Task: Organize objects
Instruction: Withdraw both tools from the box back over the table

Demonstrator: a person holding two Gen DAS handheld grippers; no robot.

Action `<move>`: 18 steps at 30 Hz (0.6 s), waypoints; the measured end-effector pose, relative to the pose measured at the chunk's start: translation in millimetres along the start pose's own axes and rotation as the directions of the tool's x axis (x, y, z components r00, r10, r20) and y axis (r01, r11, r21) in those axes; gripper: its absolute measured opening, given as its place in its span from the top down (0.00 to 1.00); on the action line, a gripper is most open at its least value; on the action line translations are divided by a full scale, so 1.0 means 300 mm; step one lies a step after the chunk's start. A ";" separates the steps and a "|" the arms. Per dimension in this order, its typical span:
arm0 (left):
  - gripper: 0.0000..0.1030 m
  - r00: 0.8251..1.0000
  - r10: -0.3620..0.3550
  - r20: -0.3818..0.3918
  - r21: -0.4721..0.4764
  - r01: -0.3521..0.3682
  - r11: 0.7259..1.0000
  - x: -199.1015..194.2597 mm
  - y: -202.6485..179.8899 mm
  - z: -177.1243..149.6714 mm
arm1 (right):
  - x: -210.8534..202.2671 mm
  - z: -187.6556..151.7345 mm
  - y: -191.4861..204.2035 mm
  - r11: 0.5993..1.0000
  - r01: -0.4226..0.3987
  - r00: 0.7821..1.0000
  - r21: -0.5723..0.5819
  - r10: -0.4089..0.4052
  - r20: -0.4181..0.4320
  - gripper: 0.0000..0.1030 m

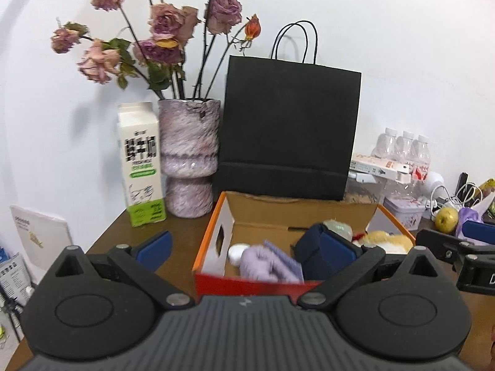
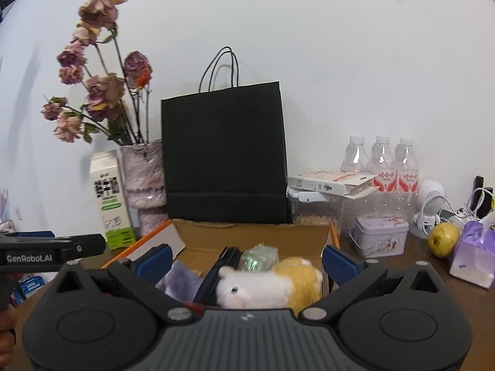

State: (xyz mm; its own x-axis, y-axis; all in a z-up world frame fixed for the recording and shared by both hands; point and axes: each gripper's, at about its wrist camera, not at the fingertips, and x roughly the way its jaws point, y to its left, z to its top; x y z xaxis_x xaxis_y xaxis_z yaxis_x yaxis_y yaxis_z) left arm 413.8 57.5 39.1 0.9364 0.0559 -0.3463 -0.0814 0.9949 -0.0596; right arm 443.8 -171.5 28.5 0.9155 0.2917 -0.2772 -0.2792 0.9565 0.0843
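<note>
Cardboard, orange outside and brown within, makes the open box (image 1: pixel 213 241) that both grippers face; it sits on the wooden table (image 1: pixel 182 232) in front of a black paper bag (image 1: pixel 287 130). Going left to right inside it: a small white round thing, a lilac knitted bundle (image 1: pixel 263 262), a dark blue pouch (image 1: pixel 312 244), then a white and yellow plush toy (image 2: pixel 269 284) at the right end. The left gripper (image 1: pixel 247 253) hangs at the box's near left wall, its blue pads spread wide, holding nothing. The right gripper (image 2: pixel 246 261) hangs over the right end, also wide open and empty, with the plush toy lying crosswise just below and between its pads. The right one seems nearer the toy, so a straight descent would likely do
</note>
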 end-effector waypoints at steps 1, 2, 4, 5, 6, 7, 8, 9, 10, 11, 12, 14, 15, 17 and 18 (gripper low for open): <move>0.00 1.000 0.005 -0.004 0.001 -0.005 1.000 -0.029 0.001 -0.009 | -0.024 -0.004 0.004 1.000 -0.001 1.000 0.001 0.001 -0.005 0.00; 0.00 1.000 0.007 -0.008 0.003 -0.007 1.000 -0.054 0.001 -0.017 | -0.047 -0.009 0.008 1.000 -0.002 1.000 0.005 0.002 -0.010 0.00; 0.00 1.000 0.007 -0.017 0.004 -0.007 1.000 -0.108 0.003 -0.034 | -0.095 -0.018 0.019 1.000 -0.007 1.000 0.011 0.007 -0.023 0.00; 0.00 1.000 0.008 -0.022 0.004 -0.008 1.000 -0.133 0.003 -0.042 | -0.117 -0.022 0.025 1.000 -0.009 1.000 0.012 0.010 -0.029 0.00; 0.00 1.000 0.008 -0.026 0.006 -0.008 1.000 -0.160 0.002 -0.051 | -0.142 -0.025 0.033 1.000 -0.013 0.999 0.013 0.013 -0.035 0.00; 0.00 0.999 0.008 -0.033 0.012 -0.008 1.000 -0.189 0.000 -0.061 | -0.165 -0.029 0.039 1.000 -0.015 0.999 0.013 0.016 -0.039 0.00; 0.00 0.999 0.009 -0.041 0.018 -0.008 1.000 -0.214 -0.001 -0.071 | -0.190 -0.033 0.047 1.000 -0.018 0.999 0.013 0.018 -0.043 0.00; 0.00 0.999 0.011 -0.053 0.028 -0.010 1.000 -0.244 0.000 -0.081 | -0.220 -0.038 0.056 1.000 -0.019 0.999 0.013 0.020 -0.049 0.00; 0.00 0.998 0.015 -0.060 0.035 -0.013 0.999 -0.268 0.002 -0.088 | -0.245 -0.042 0.065 1.000 -0.020 0.998 0.012 0.021 -0.056 0.00; 0.00 0.998 0.019 -0.064 0.042 -0.016 0.999 -0.296 0.004 -0.096 | -0.270 -0.047 0.072 1.000 -0.022 0.998 0.012 0.023 -0.064 0.00; 0.00 0.997 0.023 -0.068 0.046 -0.019 0.999 -0.326 0.008 -0.104 | -0.302 -0.055 0.080 1.000 -0.025 0.997 0.014 0.026 -0.070 0.00; 0.00 0.997 0.026 -0.074 0.047 -0.022 0.999 -0.392 0.017 -0.120 | -0.361 -0.073 0.092 0.999 -0.030 0.997 0.019 0.031 -0.077 0.00; 0.00 0.997 0.027 -0.076 0.048 -0.024 0.999 -0.417 0.021 -0.127 | -0.388 -0.083 0.099 0.999 -0.029 0.996 0.021 0.031 -0.082 0.00; 0.00 0.996 0.035 -0.085 0.055 -0.030 0.998 -0.472 0.027 -0.145 | -0.443 -0.105 0.115 0.999 -0.027 0.995 0.017 0.029 -0.095 0.00; 0.00 0.995 0.041 -0.092 0.060 -0.035 0.998 -0.501 0.029 -0.156 | -0.466 -0.115 0.121 1.000 -0.027 0.995 0.015 0.028 -0.100 0.00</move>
State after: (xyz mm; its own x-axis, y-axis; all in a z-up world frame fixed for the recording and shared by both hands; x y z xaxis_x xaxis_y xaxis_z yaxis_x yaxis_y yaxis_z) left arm 256.4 53.6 46.8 0.8968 0.0885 -0.4334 -0.0937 0.9956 0.0093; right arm 295.7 -177.6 37.4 0.8738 0.3174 -0.3686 -0.2997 0.9481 0.1059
